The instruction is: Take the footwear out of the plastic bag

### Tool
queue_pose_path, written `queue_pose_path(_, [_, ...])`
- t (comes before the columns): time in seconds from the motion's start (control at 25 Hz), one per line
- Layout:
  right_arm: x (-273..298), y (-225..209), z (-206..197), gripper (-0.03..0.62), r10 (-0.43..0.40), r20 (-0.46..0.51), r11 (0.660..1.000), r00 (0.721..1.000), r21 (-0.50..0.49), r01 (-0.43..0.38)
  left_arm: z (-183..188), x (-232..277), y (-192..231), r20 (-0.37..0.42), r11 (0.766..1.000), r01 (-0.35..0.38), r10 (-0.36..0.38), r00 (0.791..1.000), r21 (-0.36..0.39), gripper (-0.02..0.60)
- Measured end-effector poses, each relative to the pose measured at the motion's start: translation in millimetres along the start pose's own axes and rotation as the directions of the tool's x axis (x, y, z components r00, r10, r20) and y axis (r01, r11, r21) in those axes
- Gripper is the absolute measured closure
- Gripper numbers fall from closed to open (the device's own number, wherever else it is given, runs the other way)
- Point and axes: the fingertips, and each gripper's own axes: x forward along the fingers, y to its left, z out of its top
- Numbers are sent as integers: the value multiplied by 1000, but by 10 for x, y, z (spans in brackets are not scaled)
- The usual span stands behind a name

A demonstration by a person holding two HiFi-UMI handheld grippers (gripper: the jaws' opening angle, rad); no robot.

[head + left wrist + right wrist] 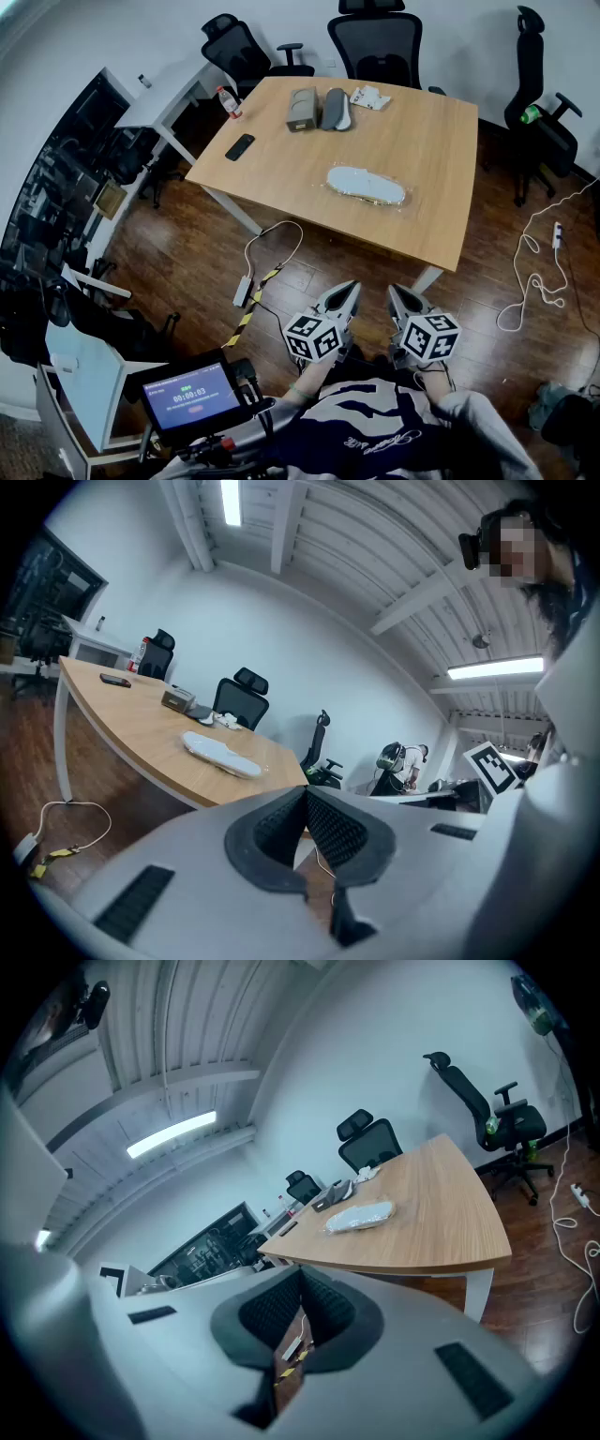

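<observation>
Bag [407, 201], clear plastic, on wooden table [281, 164], holds pale shoe [364, 184]. Left tool [348, 288], right tool [397, 292] both clenched, empty, above wood floor [349, 255]. Office chairs [375, 42] behind table.

Table [431, 159] near edge opens straight onto floor. Bare wood all round bagged footwear [366, 186] at table centre. Far edge crowded: grey box [302, 110], dark flat item [335, 108], white item [371, 97]. Black remote [240, 146] near left edge, bottle [229, 101] off far-left corner. 3 chairs: far-left chair [246, 52], far chair [375, 42], right chair [536, 103]. Floor cable [272, 246] below near-left edge.
</observation>
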Motion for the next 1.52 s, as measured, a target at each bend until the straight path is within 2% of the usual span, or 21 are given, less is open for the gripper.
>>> queue_pose_path(0.4, [233,-261,96,602,-13,-17,1000,1000,13,14,78,272,277,-7,1000,-16,16,1000,-7,578])
queue_pose_path(0.72, [673,-657,459,602,-112,12,993,994,40,112,494,702,1003,11,999,-29,29,1000,-26,578])
queue_pose_path(1.12, [1611,-817,1109,602,-211,71,975,975,83,205,1271,1383,1917,-26,998,56,-56,998,4,578])
queue_pose_path(1.36, [2047,-881,1284,602,-261,72,963,963,86,255,1356,1721,2282,-85,993,117,-118,989,-21,578])
queue_pose_path(1.52, [2111,-952,1329,602,-305,73,950,950,89,298,1327,1934,2429,-122,989,146,-149,981,-33,578])
